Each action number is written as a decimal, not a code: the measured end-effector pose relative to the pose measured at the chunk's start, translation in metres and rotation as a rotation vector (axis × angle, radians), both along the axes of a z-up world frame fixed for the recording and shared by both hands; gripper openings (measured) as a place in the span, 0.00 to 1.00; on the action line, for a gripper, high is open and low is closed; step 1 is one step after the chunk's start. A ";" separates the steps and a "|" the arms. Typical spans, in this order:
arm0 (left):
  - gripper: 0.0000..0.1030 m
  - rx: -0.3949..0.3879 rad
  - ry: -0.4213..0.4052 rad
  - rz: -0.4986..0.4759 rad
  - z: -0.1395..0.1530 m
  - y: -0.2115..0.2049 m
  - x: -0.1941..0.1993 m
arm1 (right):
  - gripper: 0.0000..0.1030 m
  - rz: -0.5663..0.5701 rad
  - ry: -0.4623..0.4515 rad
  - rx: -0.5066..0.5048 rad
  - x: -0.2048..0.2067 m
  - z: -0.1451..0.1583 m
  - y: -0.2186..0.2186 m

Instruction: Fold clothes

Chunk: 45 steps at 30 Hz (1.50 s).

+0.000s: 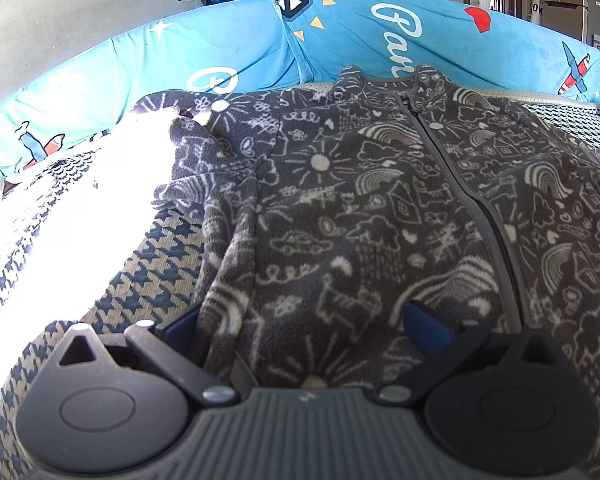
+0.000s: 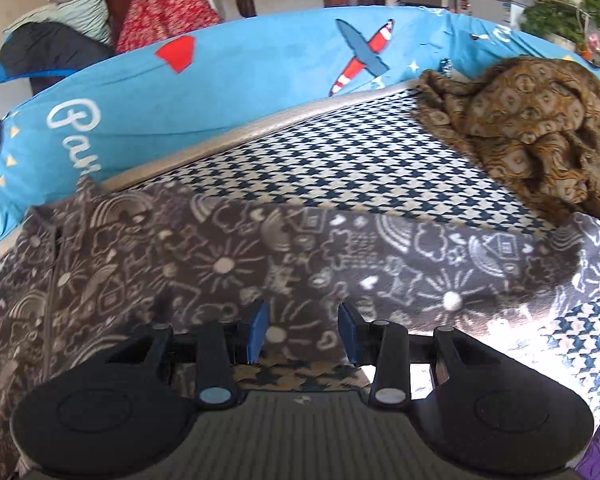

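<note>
Grey doodle-print fleece jacket lies spread on the houndstooth bed cover, zip up. Left tool spread wide over its hem and near sleeve. Right tool partly parted at the other sleeve's edge; contact unclear.
</note>
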<state>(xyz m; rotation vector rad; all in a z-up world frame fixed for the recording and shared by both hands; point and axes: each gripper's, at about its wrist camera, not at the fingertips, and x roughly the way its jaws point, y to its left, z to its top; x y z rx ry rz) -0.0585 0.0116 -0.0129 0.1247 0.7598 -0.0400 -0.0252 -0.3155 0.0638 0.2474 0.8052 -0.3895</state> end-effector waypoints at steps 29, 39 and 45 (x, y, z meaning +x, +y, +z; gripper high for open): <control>1.00 -0.007 0.005 0.001 0.001 0.000 -0.001 | 0.07 0.109 0.112 -0.053 0.009 -0.029 0.058; 1.00 -0.030 0.030 0.024 0.015 0.015 -0.010 | 0.35 -0.068 -0.003 -0.210 -0.031 -0.015 0.086; 1.00 -0.032 0.011 0.091 0.026 0.040 -0.016 | 0.37 -0.076 -0.069 -0.268 -0.064 -0.011 0.114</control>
